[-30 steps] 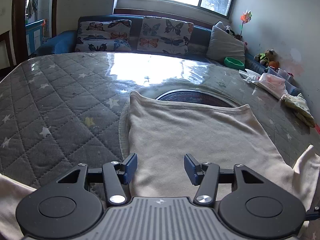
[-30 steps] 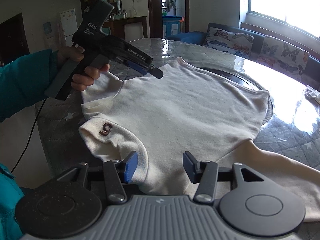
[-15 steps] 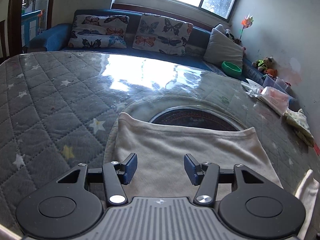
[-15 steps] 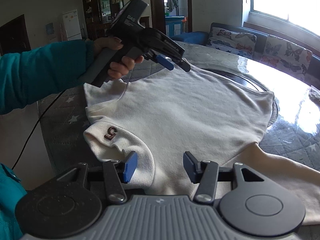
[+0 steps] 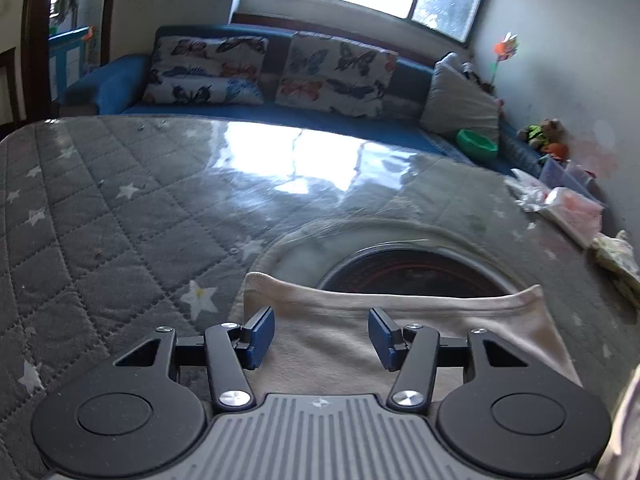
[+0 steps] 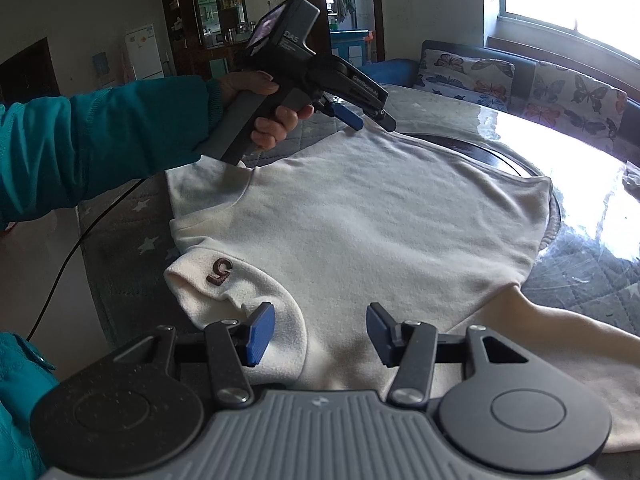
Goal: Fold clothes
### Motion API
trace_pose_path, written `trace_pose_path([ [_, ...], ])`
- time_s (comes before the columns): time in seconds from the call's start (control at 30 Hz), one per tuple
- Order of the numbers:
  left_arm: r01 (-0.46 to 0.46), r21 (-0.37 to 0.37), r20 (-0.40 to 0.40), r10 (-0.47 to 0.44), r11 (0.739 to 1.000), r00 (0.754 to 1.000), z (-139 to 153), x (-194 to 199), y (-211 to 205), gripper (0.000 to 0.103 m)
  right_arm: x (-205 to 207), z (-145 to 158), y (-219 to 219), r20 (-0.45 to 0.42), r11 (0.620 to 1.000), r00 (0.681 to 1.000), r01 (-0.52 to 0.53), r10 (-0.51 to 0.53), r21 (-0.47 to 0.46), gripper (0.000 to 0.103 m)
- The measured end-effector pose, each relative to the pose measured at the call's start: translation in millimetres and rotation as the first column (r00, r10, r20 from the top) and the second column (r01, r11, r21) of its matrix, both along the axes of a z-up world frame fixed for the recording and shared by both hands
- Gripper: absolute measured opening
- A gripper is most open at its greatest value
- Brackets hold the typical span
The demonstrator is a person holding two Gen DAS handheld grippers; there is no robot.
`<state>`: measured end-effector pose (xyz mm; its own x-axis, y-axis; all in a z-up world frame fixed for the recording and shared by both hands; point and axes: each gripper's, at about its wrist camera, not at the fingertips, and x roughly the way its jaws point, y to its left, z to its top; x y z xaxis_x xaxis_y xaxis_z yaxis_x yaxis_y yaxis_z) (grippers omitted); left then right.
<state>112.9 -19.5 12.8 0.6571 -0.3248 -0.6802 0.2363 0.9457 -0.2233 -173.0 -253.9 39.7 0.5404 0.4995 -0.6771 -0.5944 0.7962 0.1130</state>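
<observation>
— Moved since a second ago: left hand-held gripper (image 5: pixel 321 334) pushed forward over the cream sweater (image 6: pixel 380 232), now near its far hem at lower centre of the left view; lifted higher in the upper left of the right view

— Jaws?

— Spread wide on both, gripping nothing. Right hand-held gripper (image 6: pixel 321 334) hovering low at bottom centre, above the folded-in sleeve with the brown "5" patch (image 6: pixel 219 271)

— And the sweater?

— Spread flat on the quilted grey surface (image 5: pixel 100 220), hem lying across the dark round inset (image 5: pixel 408 276)

Teal knit sleeve (image 6: pixel 100 136), black hand-held gripper (image 6: pixel 344 108) (blue pads, silver screws)
</observation>
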Motion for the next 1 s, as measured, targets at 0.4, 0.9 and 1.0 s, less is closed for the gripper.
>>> trace_pose_path([
  [0.4,-0.021,-0.002,0.018,0.021,1.000,1.000,5,1,1,0.057,0,3,-3,-0.005,0.999,1.000,0.015,-0.014,0.032,0.052],
  [0.9,0.145,0.109,0.099,-0.156,0.983,0.983,31,-117,-9,0.067,-3,11,-27,0.047,0.991,0.990,0.136,-0.136,0.004,0.052],
  [1.0,0.176,0.154,0.100,-0.193,0.972,0.976,29,-148,-14,0.067,-3,10,-34,0.044,0.984,0.983,0.176,-0.176,0.005,0.052],
])
